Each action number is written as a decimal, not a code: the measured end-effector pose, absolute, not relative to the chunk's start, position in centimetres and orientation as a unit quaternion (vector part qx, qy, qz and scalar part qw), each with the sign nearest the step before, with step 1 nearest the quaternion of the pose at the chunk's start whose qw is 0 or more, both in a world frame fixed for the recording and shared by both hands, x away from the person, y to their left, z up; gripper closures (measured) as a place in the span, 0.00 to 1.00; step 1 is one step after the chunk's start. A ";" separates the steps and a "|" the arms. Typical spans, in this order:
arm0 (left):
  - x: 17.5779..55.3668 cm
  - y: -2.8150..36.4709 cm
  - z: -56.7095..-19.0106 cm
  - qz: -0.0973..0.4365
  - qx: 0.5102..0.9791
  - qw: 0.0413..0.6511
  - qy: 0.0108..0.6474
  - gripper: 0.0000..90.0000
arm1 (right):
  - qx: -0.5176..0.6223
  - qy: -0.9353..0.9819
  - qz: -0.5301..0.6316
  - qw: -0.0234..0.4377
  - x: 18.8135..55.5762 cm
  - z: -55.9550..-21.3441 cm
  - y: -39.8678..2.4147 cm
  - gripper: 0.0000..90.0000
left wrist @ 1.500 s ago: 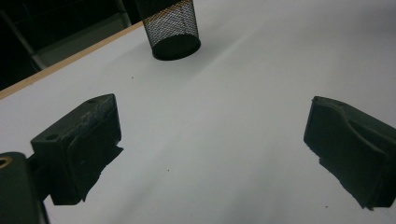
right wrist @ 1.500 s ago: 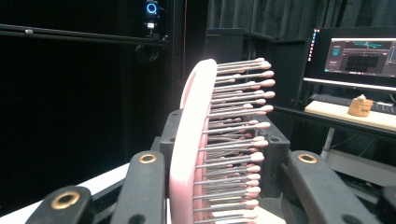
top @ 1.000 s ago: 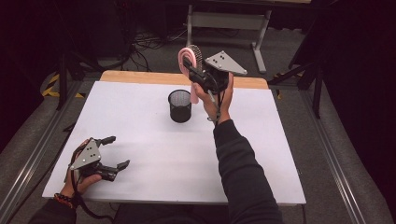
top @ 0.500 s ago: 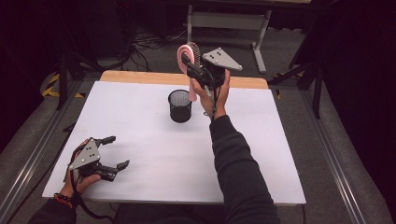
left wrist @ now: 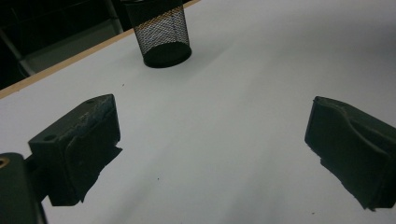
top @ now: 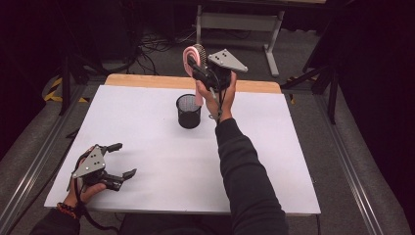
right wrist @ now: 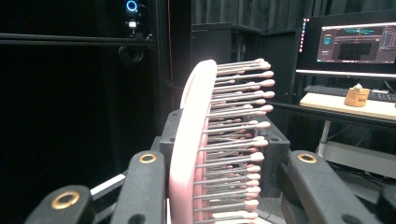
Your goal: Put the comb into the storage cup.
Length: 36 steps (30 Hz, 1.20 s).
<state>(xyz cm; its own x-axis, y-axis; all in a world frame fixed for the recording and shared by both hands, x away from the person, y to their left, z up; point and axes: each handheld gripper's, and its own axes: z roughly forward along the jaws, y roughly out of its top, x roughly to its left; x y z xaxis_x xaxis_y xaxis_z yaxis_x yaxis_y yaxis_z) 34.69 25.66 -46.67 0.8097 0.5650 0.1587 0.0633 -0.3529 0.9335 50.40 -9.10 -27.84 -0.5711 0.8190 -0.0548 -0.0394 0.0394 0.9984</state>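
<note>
Right tongs (top: 195,66): pink hairbrush (right wrist: 205,140) upright, head up

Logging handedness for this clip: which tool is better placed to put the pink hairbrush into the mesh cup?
Right. The right tool already grips the pink hairbrush, raised near the mesh cup. The left tool rests open and empty at the table's near corner.

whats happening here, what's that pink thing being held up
A person works at a white table with a gripper in each hand. The right gripper is raised above the table's far edge, shut on a pink hairbrush with its bristle head up, above and just behind a black mesh cup. The left gripper rests open near the table's near left corner, holding nothing.
</note>
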 end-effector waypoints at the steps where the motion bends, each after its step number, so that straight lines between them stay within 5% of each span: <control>1: 34.7 25.7 -46.7 0.235 0.788 0.533 0.199 0.05 | 0.308 0.633 0.621 0.346 50.4 -27.8 -9.1 0.70; 36: 34.7 25.8 -46.7 0.231 0.786 0.537 0.201 0.05 | 0.313 0.644 0.618 0.323 51.5 -30.5 -7.2 0.70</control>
